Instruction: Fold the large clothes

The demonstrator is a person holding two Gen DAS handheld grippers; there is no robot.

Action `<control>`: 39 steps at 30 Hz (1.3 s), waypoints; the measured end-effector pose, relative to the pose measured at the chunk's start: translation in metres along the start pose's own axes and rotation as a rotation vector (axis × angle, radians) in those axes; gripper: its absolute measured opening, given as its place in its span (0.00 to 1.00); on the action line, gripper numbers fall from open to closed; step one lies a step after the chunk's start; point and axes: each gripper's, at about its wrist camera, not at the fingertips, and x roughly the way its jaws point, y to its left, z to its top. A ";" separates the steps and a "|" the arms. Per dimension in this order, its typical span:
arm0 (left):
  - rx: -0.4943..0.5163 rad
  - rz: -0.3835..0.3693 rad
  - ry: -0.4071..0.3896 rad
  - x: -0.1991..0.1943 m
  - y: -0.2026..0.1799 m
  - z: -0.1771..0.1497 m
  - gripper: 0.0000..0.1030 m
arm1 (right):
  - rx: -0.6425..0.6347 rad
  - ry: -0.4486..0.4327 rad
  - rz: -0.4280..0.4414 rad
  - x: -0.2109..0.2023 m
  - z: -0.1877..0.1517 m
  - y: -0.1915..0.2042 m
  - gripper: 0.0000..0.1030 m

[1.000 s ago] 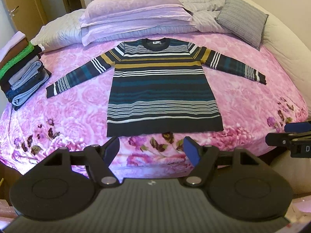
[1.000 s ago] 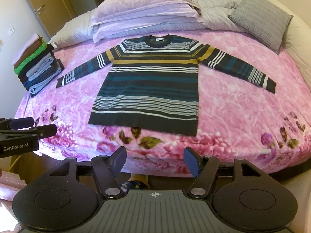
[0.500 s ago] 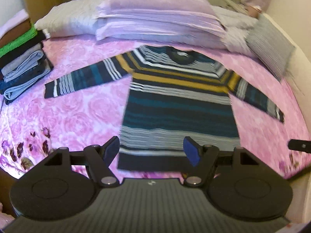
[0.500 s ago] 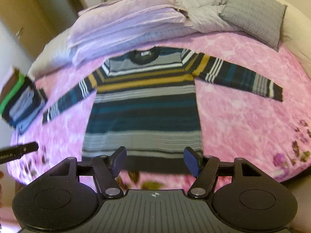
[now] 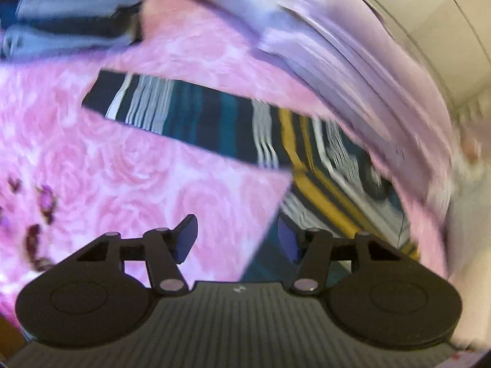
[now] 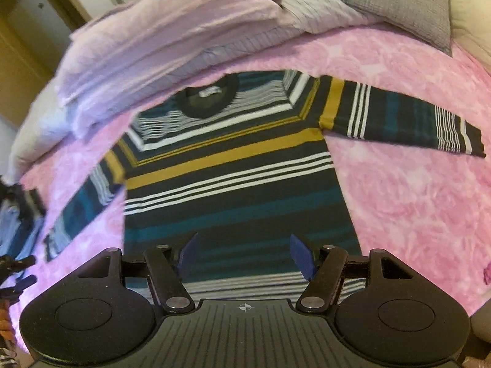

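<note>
A dark striped sweater [image 6: 239,190] with teal, white and mustard bands lies flat, face up, on the pink floral bedspread [image 6: 414,199], both sleeves spread out. My right gripper [image 6: 244,245] hovers open over the lower body of the sweater, with nothing between its fingers. The left wrist view is blurred and rolled. There the sweater's left sleeve [image 5: 190,122] runs across the bedspread [image 5: 122,184]. My left gripper [image 5: 236,230] hangs over the side edge of the sweater's body below the armpit, jaws closing, nothing gripped. One of its fingers [image 6: 18,262] shows at the right wrist view's left edge.
A stack of folded clothes [image 5: 76,15] sits at the bed's left edge [image 6: 15,224]. Lilac pillows and folded bedding [image 6: 168,30] lie behind the collar, and a grey cushion [image 6: 399,0] is at the back right. A wooden door [image 6: 18,46] stands beyond the bed on the left.
Both grippers have come forward and down over the bed. The left one swung toward the left sleeve and rolled, and its jaws stand narrower. The right one now hovers over the sweater's body.
</note>
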 end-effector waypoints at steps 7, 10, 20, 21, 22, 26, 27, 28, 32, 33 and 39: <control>-0.319 -0.028 -0.085 0.081 0.088 0.043 0.39 | -0.025 0.096 -0.080 0.067 0.002 -0.002 0.60; -0.412 -0.029 -0.140 0.108 0.117 0.055 0.36 | -0.058 0.121 -0.101 0.085 0.001 -0.001 0.60; -0.510 0.058 -0.237 0.158 0.152 0.074 0.30 | -0.086 0.176 -0.200 0.129 0.008 -0.027 0.60; -0.498 0.067 -0.246 0.160 0.151 0.076 0.26 | -0.091 0.179 -0.205 0.132 0.010 -0.029 0.61; -0.484 0.084 -0.253 0.161 0.148 0.076 0.22 | -0.096 0.181 -0.208 0.136 0.012 -0.032 0.60; -0.478 0.120 -0.278 0.162 0.139 0.081 0.04 | -0.109 0.179 -0.212 0.144 0.017 -0.039 0.60; -0.474 0.125 -0.290 0.159 0.133 0.083 0.04 | -0.112 0.174 -0.208 0.144 0.019 -0.041 0.60; -0.468 0.123 -0.302 0.155 0.128 0.084 0.04 | -0.114 0.170 -0.205 0.145 0.021 -0.044 0.60; -0.396 0.058 -0.354 0.133 0.083 0.099 0.03 | -0.089 0.157 -0.188 0.144 0.030 -0.062 0.60; -0.347 0.031 -0.374 0.126 0.063 0.104 0.03 | -0.082 0.149 -0.186 0.142 0.032 -0.067 0.60; 0.060 -0.221 -0.434 0.094 -0.112 0.093 0.03 | -0.040 0.104 -0.187 0.126 0.039 -0.105 0.60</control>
